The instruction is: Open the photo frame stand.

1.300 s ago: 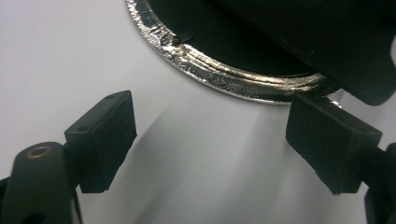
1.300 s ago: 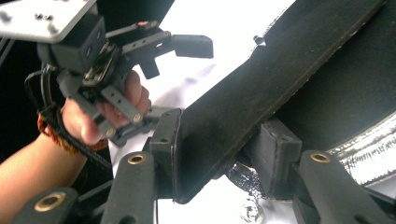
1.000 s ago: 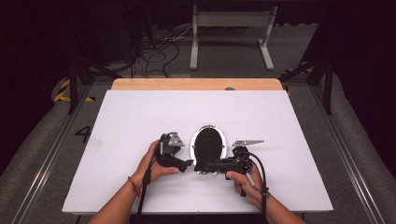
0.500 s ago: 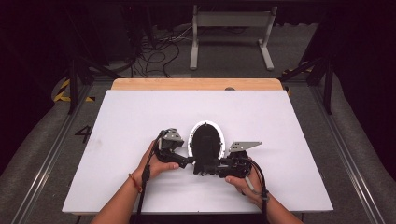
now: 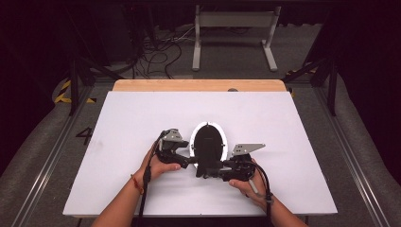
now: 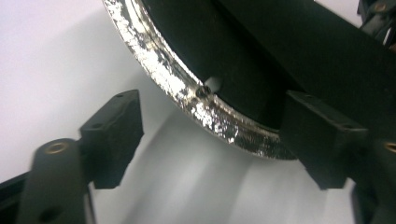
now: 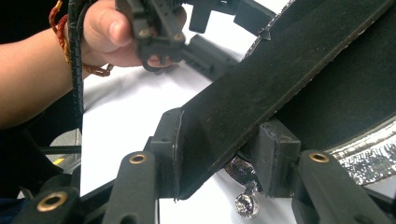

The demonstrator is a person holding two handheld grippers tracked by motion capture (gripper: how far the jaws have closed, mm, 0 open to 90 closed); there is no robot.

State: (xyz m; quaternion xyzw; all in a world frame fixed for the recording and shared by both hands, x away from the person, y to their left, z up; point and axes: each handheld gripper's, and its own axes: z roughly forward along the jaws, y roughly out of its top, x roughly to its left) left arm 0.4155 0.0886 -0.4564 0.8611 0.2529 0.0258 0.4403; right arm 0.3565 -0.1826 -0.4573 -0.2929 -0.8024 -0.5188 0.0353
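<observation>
A black oval frame [image 5: 208, 142] with a glittery silver rim [image 6: 187, 93] stands tilted on the white table [image 5: 142, 118], between my two grippers. My right gripper [image 7: 222, 154] is shut on the frame's flat black back strip [image 7: 261, 84], low at its near end [image 5: 204, 169]. My left gripper [image 6: 217, 140] reaches in from the left at the rim's lower edge [image 5: 191, 161]. Its jaws have just been closing, with the rim between them. The left pad [image 6: 114, 135] still stands off the rim, and the right pad [image 6: 322, 135] sits by the black back.
A wooden strip [image 5: 198, 85] borders the table's far edge. Beyond it, a grey metal stand [image 5: 234, 28] and loose cables [image 5: 161, 52] lie on the dark floor. Bare white table extends to either side of my hands.
The oval frame has shifted slightly to the left and more of its bright rim shows. Both hands keep their places.
</observation>
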